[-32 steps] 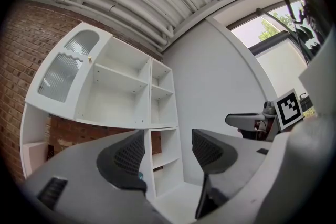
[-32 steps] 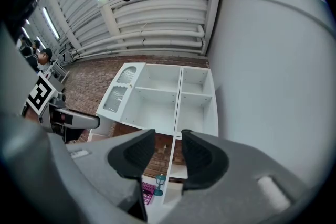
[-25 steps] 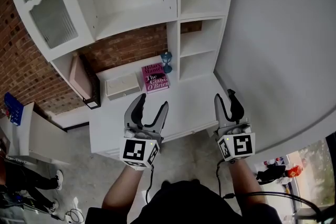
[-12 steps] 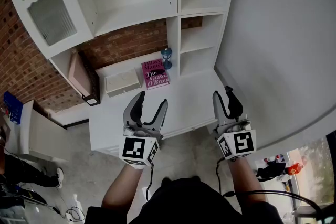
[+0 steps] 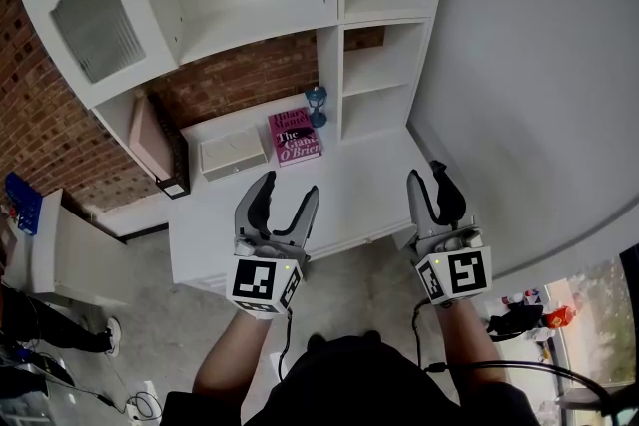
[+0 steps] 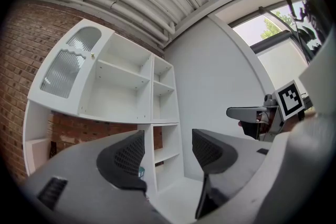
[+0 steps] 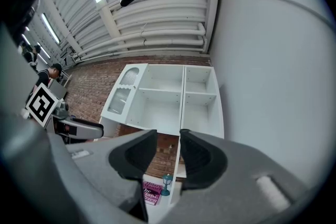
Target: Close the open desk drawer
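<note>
A white desk with a tall shelf hutch stands below me. Along its front edge a white strip shows between my hands; I cannot make out whether it is the drawer's front. My left gripper hovers over the front edge, open and empty, and in its own view it points at the hutch. My right gripper floats over the desk's right front corner. Its own view shows a narrow gap between the jaws with nothing in it.
On the desk's back lie a pink book, a small blue lantern and a white box. A pink board leans at the left end. A grey wall runs along the right. A white side table stands at the left.
Both grippers stay almost where they were above the desk's front edge. The right gripper's jaws look slightly narrower than a second ago.
</note>
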`<move>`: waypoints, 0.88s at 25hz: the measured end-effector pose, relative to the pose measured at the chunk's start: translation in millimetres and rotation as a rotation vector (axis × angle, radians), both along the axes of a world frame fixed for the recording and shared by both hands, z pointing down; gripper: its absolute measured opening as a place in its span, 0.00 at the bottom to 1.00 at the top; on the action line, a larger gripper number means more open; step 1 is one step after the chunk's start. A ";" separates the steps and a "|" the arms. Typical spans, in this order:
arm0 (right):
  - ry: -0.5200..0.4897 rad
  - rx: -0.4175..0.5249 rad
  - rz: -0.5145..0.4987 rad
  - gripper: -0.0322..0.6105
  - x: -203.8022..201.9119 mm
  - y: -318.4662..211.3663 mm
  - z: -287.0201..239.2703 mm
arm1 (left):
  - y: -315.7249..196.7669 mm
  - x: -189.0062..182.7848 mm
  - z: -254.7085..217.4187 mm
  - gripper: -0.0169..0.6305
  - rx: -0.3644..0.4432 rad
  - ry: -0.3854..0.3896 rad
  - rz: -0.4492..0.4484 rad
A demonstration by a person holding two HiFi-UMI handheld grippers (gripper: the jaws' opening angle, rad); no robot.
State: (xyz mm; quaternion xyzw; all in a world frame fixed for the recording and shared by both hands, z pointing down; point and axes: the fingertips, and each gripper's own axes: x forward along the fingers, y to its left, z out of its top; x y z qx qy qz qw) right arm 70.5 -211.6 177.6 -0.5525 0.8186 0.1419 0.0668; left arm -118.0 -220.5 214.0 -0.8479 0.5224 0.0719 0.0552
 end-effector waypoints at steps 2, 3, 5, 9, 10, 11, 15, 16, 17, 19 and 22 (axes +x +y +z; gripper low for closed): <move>0.002 0.002 0.000 0.27 -0.8 0.7 -0.3 | 0.0 -0.8 0.6 0.46 -0.001 0.000 0.001; 0.003 0.002 0.001 0.27 -1.1 1.0 0.0 | 0.3 -1.0 0.9 0.46 -0.001 0.000 0.002; 0.003 0.000 0.003 0.26 -1.1 2.0 0.5 | 1.1 -1.4 0.9 0.46 0.000 0.000 0.002; -0.008 -0.001 0.011 0.26 -0.4 4.1 0.1 | 2.6 -2.8 0.7 0.46 0.001 0.004 0.007; -0.009 -0.001 0.013 0.26 -0.6 5.2 0.6 | 3.7 -3.4 1.5 0.46 0.001 0.004 0.008; -0.010 0.000 0.015 0.26 -1.0 6.3 1.1 | 4.5 -4.2 2.2 0.46 0.002 0.005 0.009; -0.012 0.002 0.019 0.26 -3.8 8.0 2.3 | 5.0 -6.8 3.7 0.46 0.001 0.004 0.012; -0.012 0.001 0.019 0.26 -4.9 8.1 2.7 | 4.9 -7.5 3.8 0.46 0.001 0.003 0.013; -0.012 0.001 0.019 0.26 -5.9 8.4 3.0 | 5.0 -8.2 3.8 0.46 0.001 0.003 0.014; -0.013 0.001 0.021 0.26 -7.6 9.2 3.1 | 5.4 -9.8 3.2 0.46 0.003 0.001 0.017; -0.011 0.003 0.024 0.26 -11.0 9.7 2.3 | 5.4 -13.4 1.9 0.46 0.007 0.003 0.020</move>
